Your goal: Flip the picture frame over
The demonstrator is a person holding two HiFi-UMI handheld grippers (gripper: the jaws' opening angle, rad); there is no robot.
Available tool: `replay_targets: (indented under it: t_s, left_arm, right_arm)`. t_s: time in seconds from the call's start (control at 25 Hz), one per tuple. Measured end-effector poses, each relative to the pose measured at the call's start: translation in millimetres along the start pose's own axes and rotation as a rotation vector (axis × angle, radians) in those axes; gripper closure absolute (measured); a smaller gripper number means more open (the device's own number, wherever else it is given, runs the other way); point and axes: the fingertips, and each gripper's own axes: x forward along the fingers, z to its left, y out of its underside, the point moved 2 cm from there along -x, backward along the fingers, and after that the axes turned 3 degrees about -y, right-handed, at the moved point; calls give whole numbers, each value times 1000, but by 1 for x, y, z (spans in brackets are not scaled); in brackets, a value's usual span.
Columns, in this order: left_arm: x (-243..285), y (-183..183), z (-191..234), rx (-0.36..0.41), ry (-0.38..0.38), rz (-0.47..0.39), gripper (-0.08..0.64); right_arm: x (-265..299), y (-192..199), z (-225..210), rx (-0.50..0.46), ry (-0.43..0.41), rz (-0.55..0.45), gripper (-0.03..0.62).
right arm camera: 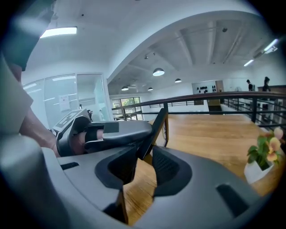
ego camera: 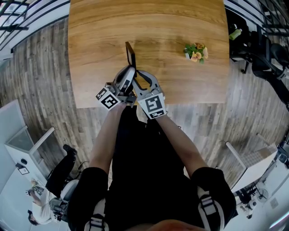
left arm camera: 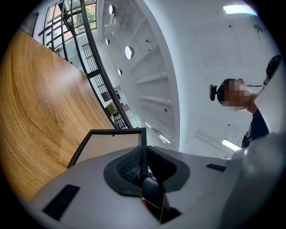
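Note:
The picture frame (ego camera: 130,53) stands on edge over the wooden table (ego camera: 180,85), its dark rim seen from above. My left gripper (ego camera: 129,72) is shut on its near edge. In the left gripper view the thin rim runs between the pads of that gripper (left arm camera: 144,154), with the frame's pale panel (left arm camera: 111,145) to the left. My right gripper (ego camera: 141,77) sits just right of the left one. In the right gripper view the frame's lower corner (right arm camera: 158,123) hangs between the parted jaws of that gripper (right arm camera: 145,163), and a gap shows beside it. The left gripper (right arm camera: 111,132) appears there clamped on the frame.
A small white pot of flowers (ego camera: 195,52) stands on the table to the right, also the pot (right arm camera: 263,156) at the right edge of the right gripper view. The table's near edge (ego camera: 149,104) lies just under the grippers. Black railings (ego camera: 18,13) and dark chairs (ego camera: 262,49) flank the table.

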Motion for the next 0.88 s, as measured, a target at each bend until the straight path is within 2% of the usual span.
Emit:
replay_targets:
  t_s: [0.28, 0.44, 0.56, 0.68, 0.88]
  left_arm:
    - [0, -2, 5, -9, -20, -12, 505]
    - [0, 0, 3, 8, -22, 27, 505]
    - [0, 4, 4, 21, -32, 66, 501]
    - [-1, 9, 6, 22, -49, 99, 457]
    - [-4, 16, 16, -15, -103, 116, 431]
  right_arm:
    - [3, 1, -3, -19, -4, 37, 485]
    - [0, 5, -9, -66, -1, 44, 506]
    - [-5, 9, -16, -153, 23, 74, 514]
    - [-8, 13, -22, -264, 41, 108, 520]
    - [-11, 25, -26, -522, 73, 164, 522]
